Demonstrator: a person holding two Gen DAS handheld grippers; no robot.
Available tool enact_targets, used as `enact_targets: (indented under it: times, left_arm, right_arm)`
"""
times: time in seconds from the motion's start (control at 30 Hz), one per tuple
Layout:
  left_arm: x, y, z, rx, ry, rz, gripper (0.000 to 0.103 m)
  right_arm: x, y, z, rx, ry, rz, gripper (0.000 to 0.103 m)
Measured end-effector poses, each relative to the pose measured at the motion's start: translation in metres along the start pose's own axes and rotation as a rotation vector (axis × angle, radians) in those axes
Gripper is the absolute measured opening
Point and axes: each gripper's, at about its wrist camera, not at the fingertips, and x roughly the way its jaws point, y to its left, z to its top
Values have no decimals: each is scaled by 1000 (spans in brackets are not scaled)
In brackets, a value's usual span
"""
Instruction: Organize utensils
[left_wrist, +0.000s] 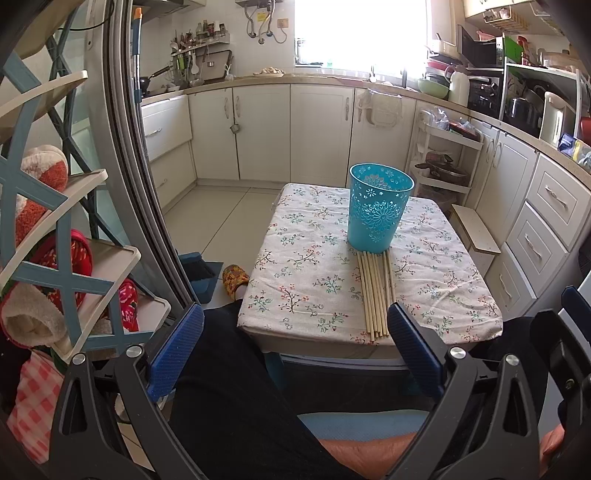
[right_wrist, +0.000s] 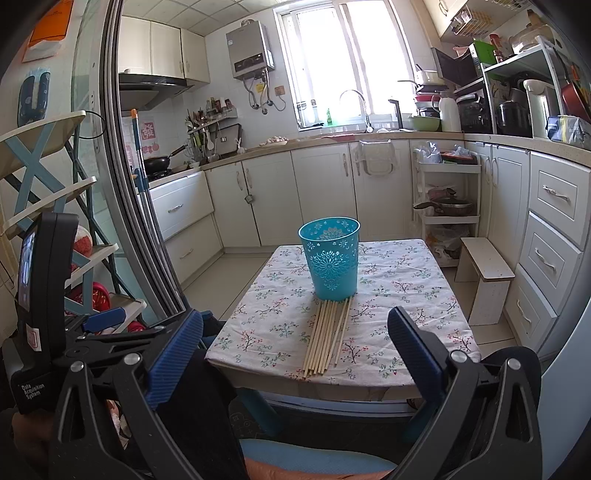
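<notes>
- Progress: looks like nothing done yet. All the chopsticks (right_wrist: 327, 338) lie in a flat bundle on the counter (right_wrist: 406, 317), none in the cup.
- Left to do, my guess: pick up sticks (one by one or as a bunch), stand them in the blue cup (right_wrist: 331, 263). So basically the whole job.
- Chopsticks: side by side, far ends touching or just at the cup's base, near ends at the counter's front edge, w/ a few tips poking slightly past it.
- Blue cup: upright, mid-counter, perforated floral walls. Inside looks empty as far as the rim shows; bottom not visible, so can't fully confirm.
- Left claw (left_wrist: 295, 354): wide open, holding nothing, held back off the counter's near edge, above the person's lap.
- Right claw (right_wrist: 295, 354): also wide open, nothing in it, short of the counter, roughly lined up w/ the stick bundle.
- Neither claw touches sticks or cup.
</notes>
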Motion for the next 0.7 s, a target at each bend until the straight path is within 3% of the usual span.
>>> enact_targets:
  times: [0.7]
  left_arm:
    - [-4,-3,-1,7,-1,-5,96]
  right_arm:
    - [-1,-1,-1,2,1,0,96]
